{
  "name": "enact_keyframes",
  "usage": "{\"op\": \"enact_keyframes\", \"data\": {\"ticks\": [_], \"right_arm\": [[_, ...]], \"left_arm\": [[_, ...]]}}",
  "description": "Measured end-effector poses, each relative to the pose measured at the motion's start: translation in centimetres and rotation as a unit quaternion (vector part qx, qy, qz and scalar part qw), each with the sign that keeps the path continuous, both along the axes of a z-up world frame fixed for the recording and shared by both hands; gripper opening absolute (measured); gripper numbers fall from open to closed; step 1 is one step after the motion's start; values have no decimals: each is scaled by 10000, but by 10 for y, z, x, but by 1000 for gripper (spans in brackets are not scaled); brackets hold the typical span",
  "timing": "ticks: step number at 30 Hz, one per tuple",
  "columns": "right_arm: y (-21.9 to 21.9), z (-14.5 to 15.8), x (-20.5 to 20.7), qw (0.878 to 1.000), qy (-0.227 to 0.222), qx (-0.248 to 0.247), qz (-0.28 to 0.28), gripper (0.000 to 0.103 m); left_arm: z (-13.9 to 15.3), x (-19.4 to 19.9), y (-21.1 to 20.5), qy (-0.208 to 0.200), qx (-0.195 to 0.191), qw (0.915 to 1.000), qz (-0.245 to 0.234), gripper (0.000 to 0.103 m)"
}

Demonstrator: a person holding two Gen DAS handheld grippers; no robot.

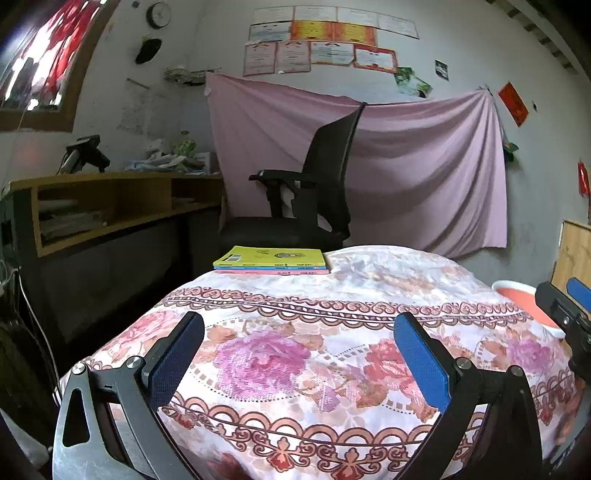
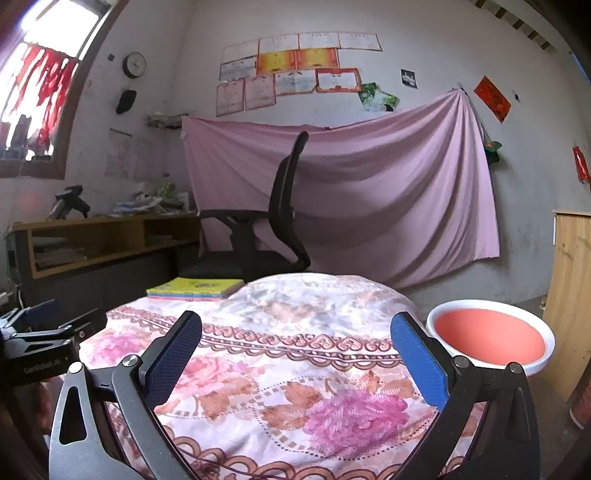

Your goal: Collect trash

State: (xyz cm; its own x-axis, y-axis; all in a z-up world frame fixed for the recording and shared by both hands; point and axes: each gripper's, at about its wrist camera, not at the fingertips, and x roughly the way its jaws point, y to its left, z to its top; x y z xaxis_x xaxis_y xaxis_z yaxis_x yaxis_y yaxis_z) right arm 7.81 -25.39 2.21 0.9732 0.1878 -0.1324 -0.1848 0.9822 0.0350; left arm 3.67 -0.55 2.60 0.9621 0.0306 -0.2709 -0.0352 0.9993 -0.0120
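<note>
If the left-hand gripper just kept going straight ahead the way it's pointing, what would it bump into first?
Probably the flowered cloth on the table: the open left gripper hangs low over it, nothing between its fingers. Clearing that, it would head toward the stack of books at the far edge, though depth is unclear.

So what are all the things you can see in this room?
tablecloth: one, pink floral, covering the table in front
books: three stacked, yellow on top, far left edge of the table
bin: one, white rim, red inside, right of the table
office chair: one, black, behind the table
sheet: one, pink, hung on the wall
clock: one, high on the wall
desk: one, wooden, left
left tool: open, empty
right tool: open, empty
</note>
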Motion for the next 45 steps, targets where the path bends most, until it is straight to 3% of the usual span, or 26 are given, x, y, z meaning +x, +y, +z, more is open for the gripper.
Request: {"op": "enact_keyframes", "data": {"ticks": [9,45], "right_arm": [[-7,-2,0,9998,18,-29,-175,103],[-4,-1,-1,9999,-8,-96,-130,103]], "left_arm": [[-5,2,-11,-40,208,9998,34,101],[-5,2,-9,-74,111,9999,85,101]]}}
